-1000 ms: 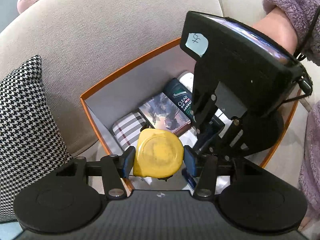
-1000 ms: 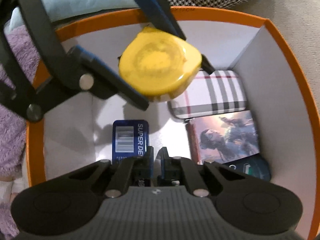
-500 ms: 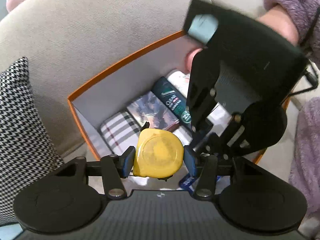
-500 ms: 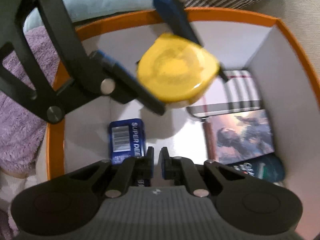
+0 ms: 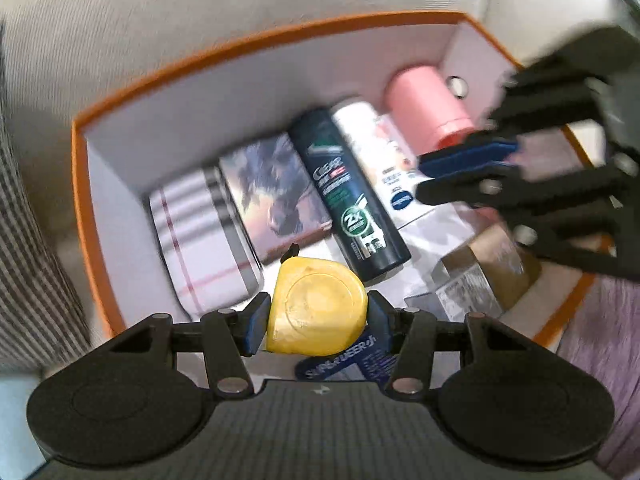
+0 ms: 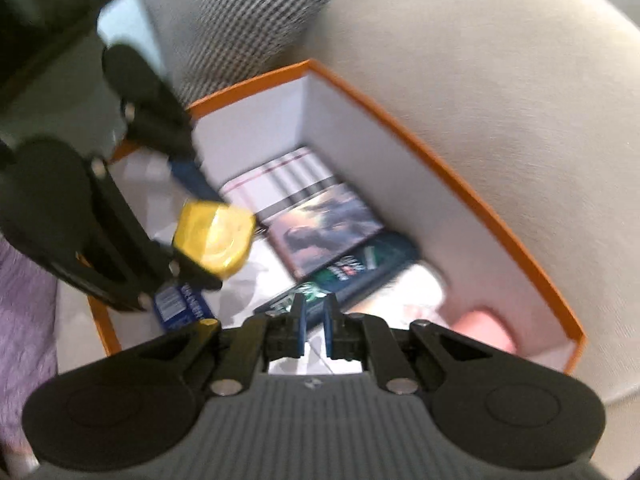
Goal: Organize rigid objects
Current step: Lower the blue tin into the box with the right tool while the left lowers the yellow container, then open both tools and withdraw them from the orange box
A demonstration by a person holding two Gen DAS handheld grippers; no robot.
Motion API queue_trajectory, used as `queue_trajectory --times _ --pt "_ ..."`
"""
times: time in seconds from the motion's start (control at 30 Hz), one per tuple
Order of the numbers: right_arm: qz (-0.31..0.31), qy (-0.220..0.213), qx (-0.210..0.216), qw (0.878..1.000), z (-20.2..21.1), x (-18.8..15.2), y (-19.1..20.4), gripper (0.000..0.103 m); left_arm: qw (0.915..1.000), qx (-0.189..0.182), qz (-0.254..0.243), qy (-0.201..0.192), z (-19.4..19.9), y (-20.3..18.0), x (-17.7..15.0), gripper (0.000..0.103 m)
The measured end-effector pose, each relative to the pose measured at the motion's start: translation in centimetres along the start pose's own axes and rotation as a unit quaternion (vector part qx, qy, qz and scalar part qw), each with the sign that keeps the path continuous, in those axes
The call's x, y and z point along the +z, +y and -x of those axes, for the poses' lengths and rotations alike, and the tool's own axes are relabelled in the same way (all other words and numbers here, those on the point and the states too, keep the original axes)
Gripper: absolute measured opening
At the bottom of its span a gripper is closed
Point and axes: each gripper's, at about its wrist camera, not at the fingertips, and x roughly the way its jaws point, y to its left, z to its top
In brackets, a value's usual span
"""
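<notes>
My left gripper [image 5: 318, 316] is shut on a yellow tape measure [image 5: 316, 310] and holds it over the near-left part of an orange-rimmed box [image 5: 240, 52] with white inner walls. The tape measure also shows in the right wrist view [image 6: 214, 240], above the box floor. My right gripper [image 6: 314, 322] is nearly shut with a narrow gap and holds nothing; in the left wrist view it shows at the right, blurred, above the box [image 5: 472, 164].
In the box lie a plaid case [image 5: 200, 240], a picture box [image 5: 276, 196], a dark Clear bottle [image 5: 348, 196], a white tube [image 5: 380, 156], a pink cylinder [image 5: 428, 108], a brown carton [image 5: 488, 268] and a blue pack [image 6: 182, 306]. A beige sofa [image 6: 480, 80] and houndstooth pillow [image 6: 248, 20] surround it.
My right gripper has lifted up and away to the right, uncovering the box contents. My left gripper has moved further over the box with the tape measure still held.
</notes>
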Motion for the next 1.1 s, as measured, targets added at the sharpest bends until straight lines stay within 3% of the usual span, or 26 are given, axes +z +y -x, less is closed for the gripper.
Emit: queue_trajectory --times 0.3,0.67,0.77,0.9,1.1 --pt "-0.035 -0.006 -0.016 0.999 -0.3 -1.7 -0.2 0.009 0.9982 0.009 0.057 0.016 -2.4 0.0 0.2 0.059" --pt "-0.049 -0.005 -0.022 0.999 1.1 -2.8 0.7 0.010 0.9959 0.021 0.086 0.022 -2.9 0.3 0.6 0.063" --pt "-0.053 -0.003 -0.023 0.998 1.6 -3.0 0.8 0.014 0.9958 0.020 0.089 0.009 -2.1 0.4 0.5 0.070" --pt "-0.052 -0.001 -0.024 0.998 2.3 -3.2 1.0 0.021 0.9955 0.023 0.092 -0.004 -0.2 0.1 0.0 0.071" --pt "-0.057 -0.004 -0.035 0.998 4.1 -3.3 1.6 0.024 0.9946 0.026 0.073 -0.069 4.7 -1.5 -1.4 0.071"
